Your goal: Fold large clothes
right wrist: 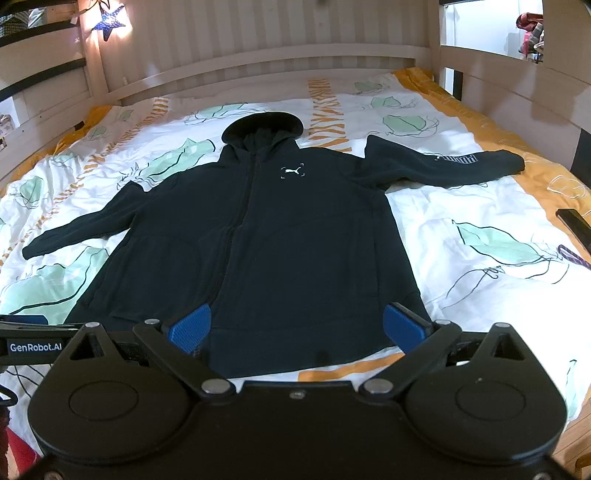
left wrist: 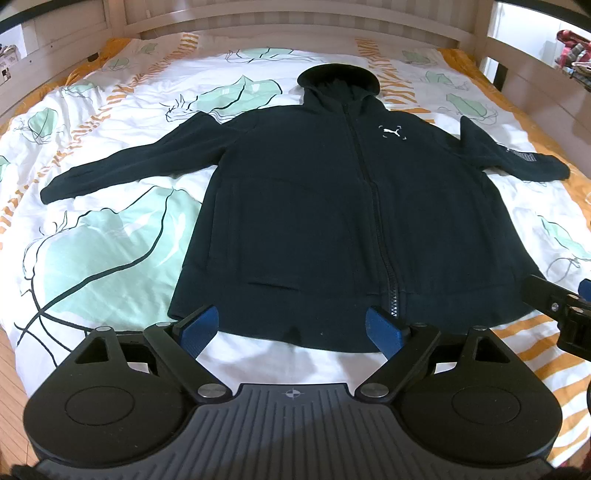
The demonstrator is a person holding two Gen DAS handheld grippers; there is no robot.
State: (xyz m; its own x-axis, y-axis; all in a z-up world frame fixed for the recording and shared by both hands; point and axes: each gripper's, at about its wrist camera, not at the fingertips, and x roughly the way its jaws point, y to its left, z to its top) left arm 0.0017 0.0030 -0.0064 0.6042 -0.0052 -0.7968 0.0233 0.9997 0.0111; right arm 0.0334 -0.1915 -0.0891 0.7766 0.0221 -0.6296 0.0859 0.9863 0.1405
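Your black hoodie point(left wrist: 314, 206) lies flat and face up on the patterned duvet point(left wrist: 110, 236), zipped shut, hood toward the headboard point(left wrist: 295, 22) and both sleeves spread out to the sides.

From your left wrist camera you get the zipper point(left wrist: 373, 206) running down the middle right of the garment, the whole hem close in front, and a part of your right gripper's body at the far right edge. The right wrist camera gives you things the other does not: the lettering on the sleeve point(right wrist: 458, 159) reads clearly, a blue star ornament point(right wrist: 109, 24) hangs on the bed frame at upper left, a dark object point(right wrist: 574, 225) lies on the duvet at the right edge, and the side of your left gripper shows at the left edge with its label.

Your left gripper point(left wrist: 291, 325) has its jaws spread wide just over the hem, holding nothing. Your right gripper point(right wrist: 297, 325) is likewise wide apart over the hem's right half, with nothing between its blue pads point(right wrist: 188, 330)
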